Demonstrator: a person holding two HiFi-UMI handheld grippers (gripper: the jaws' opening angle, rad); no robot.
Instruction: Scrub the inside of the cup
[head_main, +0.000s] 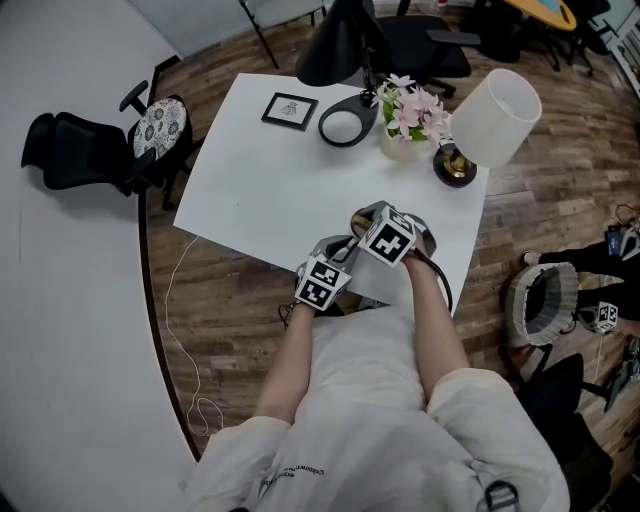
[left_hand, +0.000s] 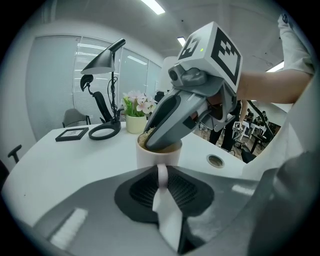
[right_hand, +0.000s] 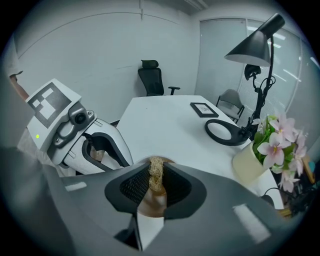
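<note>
A pale cup (left_hand: 158, 154) stands near the white table's (head_main: 260, 195) front edge. My left gripper (left_hand: 162, 174) is shut on the cup's handle (left_hand: 162, 175), which runs between the jaws. My right gripper (right_hand: 156, 176) comes down from above with its fingers (left_hand: 167, 122) dipped into the cup's mouth. It is shut on a tan fibrous scrubber (right_hand: 156, 172), which sits against the brownish inside of the cup (right_hand: 150, 207). In the head view both grippers, left (head_main: 320, 283) and right (head_main: 390, 236), are close together and hide the cup.
Further back on the table are a small framed picture (head_main: 289, 110), a black desk lamp with a ring base (head_main: 345, 126), a pot of pink flowers (head_main: 407, 122) and a white-shaded lamp (head_main: 497, 115). A cable hole (left_hand: 216, 160) lies right of the cup. A black office chair (head_main: 110, 140) stands left.
</note>
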